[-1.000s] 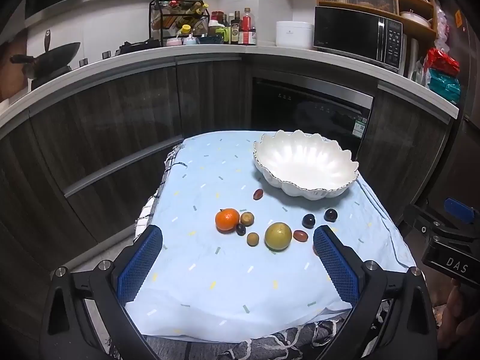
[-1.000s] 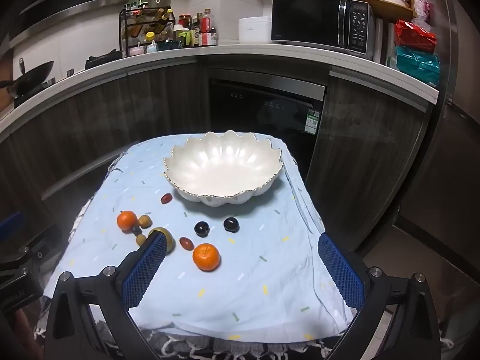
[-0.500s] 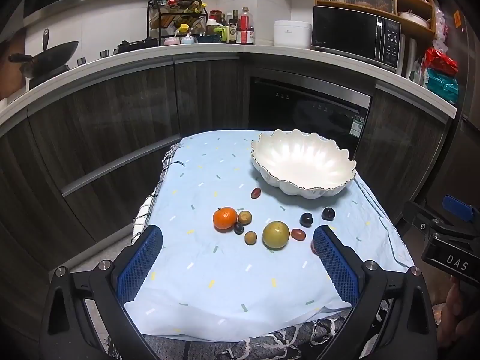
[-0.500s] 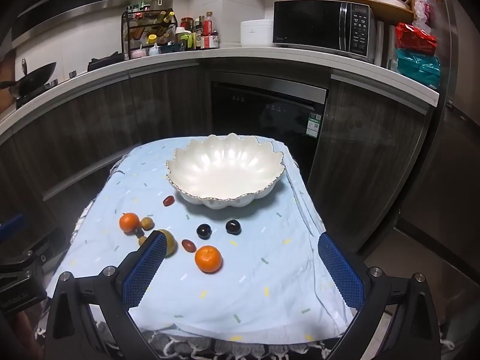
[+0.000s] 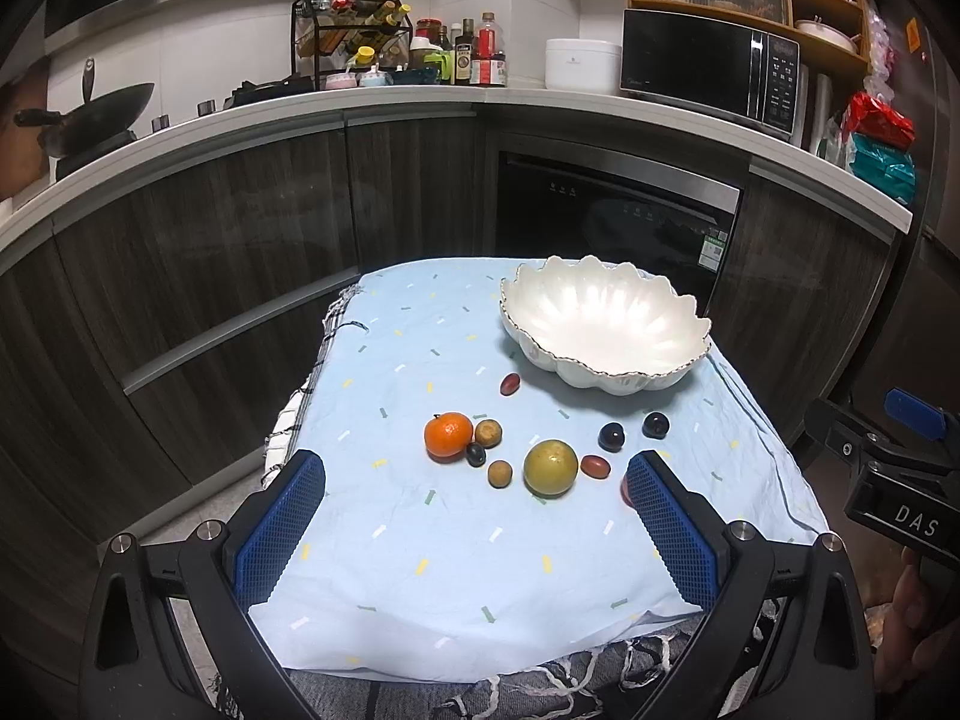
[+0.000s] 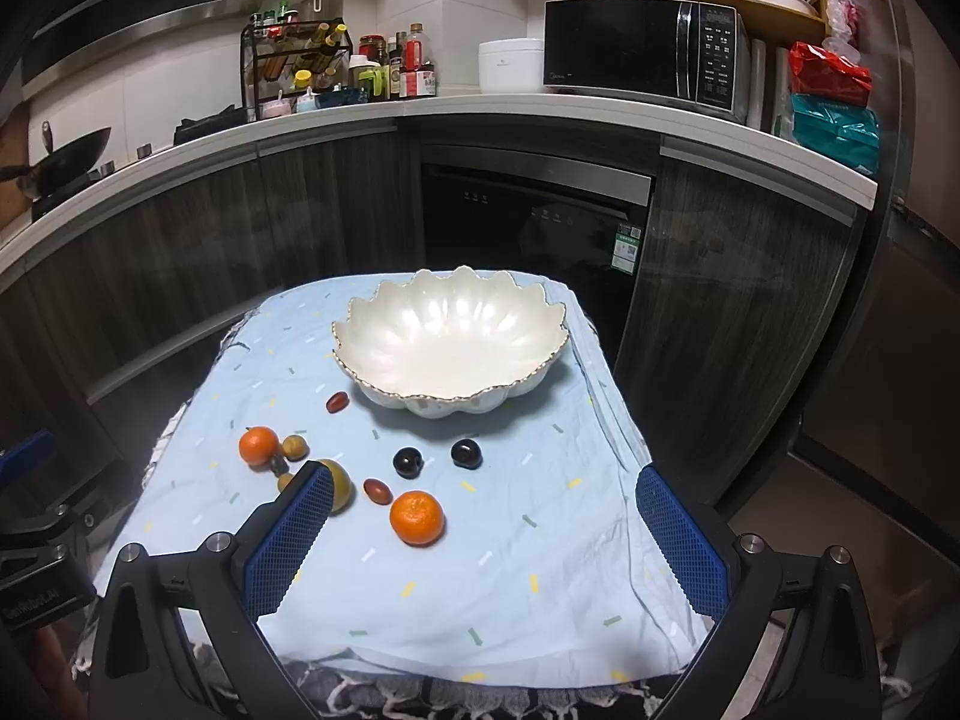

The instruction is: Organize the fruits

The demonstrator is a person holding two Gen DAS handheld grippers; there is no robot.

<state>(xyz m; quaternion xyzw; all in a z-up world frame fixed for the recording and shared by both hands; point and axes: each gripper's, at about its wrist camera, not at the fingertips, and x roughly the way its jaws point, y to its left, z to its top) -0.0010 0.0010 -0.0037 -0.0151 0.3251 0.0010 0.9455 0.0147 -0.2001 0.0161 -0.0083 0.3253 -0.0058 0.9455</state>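
Both grippers, left gripper [image 5: 474,531] and right gripper [image 6: 483,537], stay spread wide and empty. Fruits, including the near tangerine [image 6: 417,517], sit mid-frame, slightly lower than before; scalloped white bowl [image 6: 450,339] unfilled.

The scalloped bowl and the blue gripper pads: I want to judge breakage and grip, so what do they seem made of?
The scalloped bowl looks like glazed ceramic, possibly porcelain: glossy pearly white with bright highlights and a thin gold-coloured rim line. It could also be glass or hard plastic. The blue pads look like matte rubber or soft plastic, given their fine waffle-grid texture and no shine.
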